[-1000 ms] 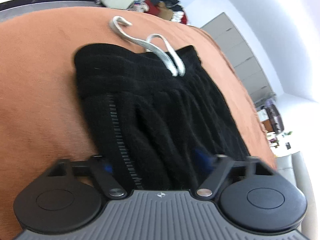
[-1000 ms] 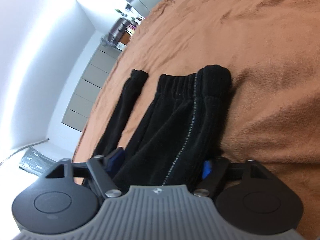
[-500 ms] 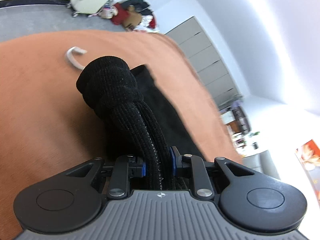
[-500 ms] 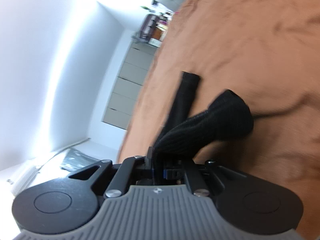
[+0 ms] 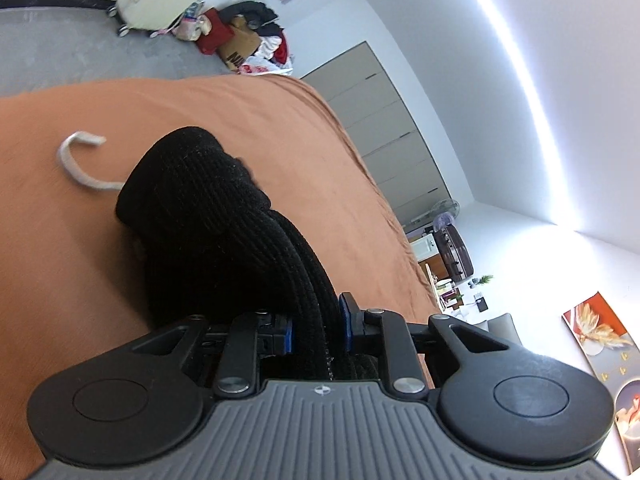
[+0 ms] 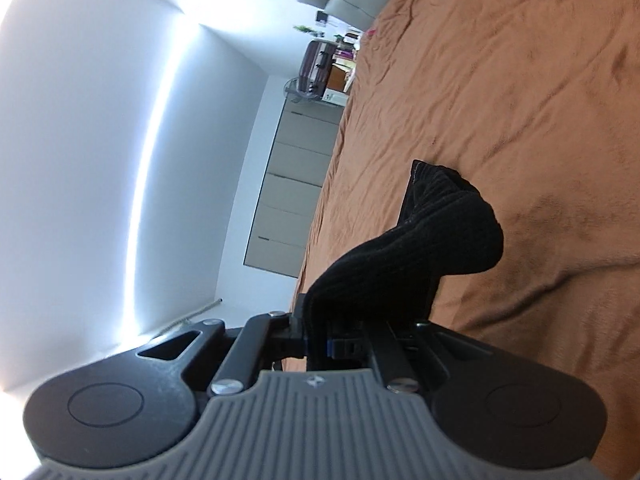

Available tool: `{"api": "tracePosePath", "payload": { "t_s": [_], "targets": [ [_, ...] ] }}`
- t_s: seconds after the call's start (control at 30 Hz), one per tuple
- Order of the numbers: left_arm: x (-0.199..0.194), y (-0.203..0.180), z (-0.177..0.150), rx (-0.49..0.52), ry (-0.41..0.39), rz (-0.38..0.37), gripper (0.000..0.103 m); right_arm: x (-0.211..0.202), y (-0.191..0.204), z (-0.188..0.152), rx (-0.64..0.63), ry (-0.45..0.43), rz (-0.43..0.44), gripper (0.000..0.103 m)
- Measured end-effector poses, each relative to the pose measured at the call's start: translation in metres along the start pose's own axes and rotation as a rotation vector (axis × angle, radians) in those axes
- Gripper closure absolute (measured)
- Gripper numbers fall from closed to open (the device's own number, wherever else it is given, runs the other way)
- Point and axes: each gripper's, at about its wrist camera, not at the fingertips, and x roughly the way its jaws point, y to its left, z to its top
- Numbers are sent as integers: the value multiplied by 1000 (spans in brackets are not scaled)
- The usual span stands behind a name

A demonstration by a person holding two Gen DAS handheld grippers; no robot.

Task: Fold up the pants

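1. The pants (image 5: pixel 208 216) are pinched by both grippers at once. The left gripper (image 5: pixel 316 330) is clamped down on a thick bunch of black knit, blue pads pressed in on either side, so it's nearly closed with cloth filling the gap.
2. Same deal on the right gripper (image 6: pixel 318 344): jaws pulled in tight on a fold of the pants (image 6: pixel 440 232), hardly any gap to be seen.
3. Ahead of each gripper the fabric is humped up off the orange blanket (image 5: pixel 80 260), with the rest draped down onto it. A white drawstring (image 5: pixel 74 162) is seen lying ahead and to the left of the left gripper.
4. Looks like the lift-and-carry part of a fold is in hand, probably one end being brought over the other.
5. Next, both held edges would need to be carried across together, kept level, and laid down squarely before anything is let go. The drawstring could get trapped, so watch that.
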Motion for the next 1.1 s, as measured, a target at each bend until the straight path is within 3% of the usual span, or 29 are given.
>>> {"api": "tracePosePath", "payload": {
  "t_s": [0.13,0.43,0.8,1.03,1.1],
  "targets": [
    [27,-13,9,11,9,3,79,23,1,9,38,-12,-13,100],
    [87,-11,30,-73,17,0,81,78,-7,31,115,-18,-78,100],
    [176,16,58,-187,20,53,83,204,-4,57,136,10,-170,100],
    [223,50,54,-318,28,154,80,280,-13,58,110,49,-335,99],
    [230,62,51,-357,55,172,76,293,-18,57,92,53,-392,92]
  ]
}}
